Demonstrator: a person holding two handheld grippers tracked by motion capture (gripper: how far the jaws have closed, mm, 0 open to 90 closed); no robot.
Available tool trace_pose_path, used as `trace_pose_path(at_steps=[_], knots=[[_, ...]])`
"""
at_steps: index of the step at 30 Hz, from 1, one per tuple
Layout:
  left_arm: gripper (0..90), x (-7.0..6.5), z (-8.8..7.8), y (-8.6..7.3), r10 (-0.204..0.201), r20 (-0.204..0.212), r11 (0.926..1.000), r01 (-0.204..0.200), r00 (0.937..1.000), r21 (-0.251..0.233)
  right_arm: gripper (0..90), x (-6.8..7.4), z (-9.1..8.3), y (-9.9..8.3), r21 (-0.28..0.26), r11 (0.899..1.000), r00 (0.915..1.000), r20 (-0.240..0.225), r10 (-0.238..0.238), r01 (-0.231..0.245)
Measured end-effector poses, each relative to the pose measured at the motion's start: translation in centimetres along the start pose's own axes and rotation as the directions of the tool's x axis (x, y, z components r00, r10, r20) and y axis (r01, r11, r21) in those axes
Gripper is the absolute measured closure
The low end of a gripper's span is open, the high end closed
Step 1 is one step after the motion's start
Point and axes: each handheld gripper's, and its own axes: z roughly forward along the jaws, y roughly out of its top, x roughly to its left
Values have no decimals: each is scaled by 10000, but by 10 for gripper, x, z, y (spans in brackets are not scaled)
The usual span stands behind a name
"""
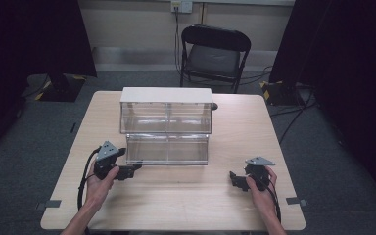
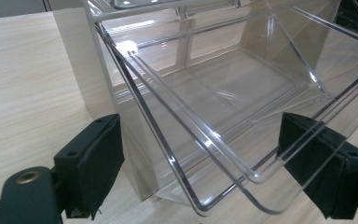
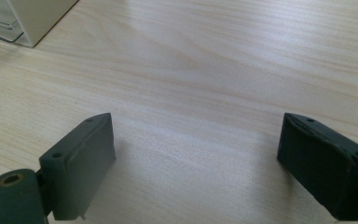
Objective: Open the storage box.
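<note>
Two-tier clear plastic bin (image 1: pixel 166 131) with a white top is sitting toward the far edge of the desk (image 1: pixel 186 205), lower tier sticking out toward the person. The left gripper (image 1: pixel 133 169) is resting right at the bin's near-left corner, jaws pointing at it. The right gripper (image 1: pixel 233 180) is sitting near the desk's right edge, well apart from the bin. A black folding chair (image 1: pixel 214 54) is standing beyond the far edge.

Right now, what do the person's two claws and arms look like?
Both the left claw and right claw are black, each topped by a grey three-cornered plate, with a black cable trailing back along the forearm. Each has two blocky black jaws with small screw holes. The forearms show no sleeves.
</note>
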Motion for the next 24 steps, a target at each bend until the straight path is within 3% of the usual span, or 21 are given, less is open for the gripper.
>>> trace_pose_path(at_steps=[5, 14, 24], knots=[[161, 4, 1, 1, -124, -292, 9998, 120, 9995, -129, 103, 0, 0, 0, 2, 10000, 10000, 0, -1, 1], [153, 7, 1, 1, -301, -242, 9994, 297, 9993, -190, 103, 0, 0, 0, 1, 10000, 10000, 1, 2, -2], [152, 3, 2, 8, -42, -138, 9999, 40, 9999, -114, 103, 0, 0, 0, 6, 10000, 10000, 2, -11, 11]])
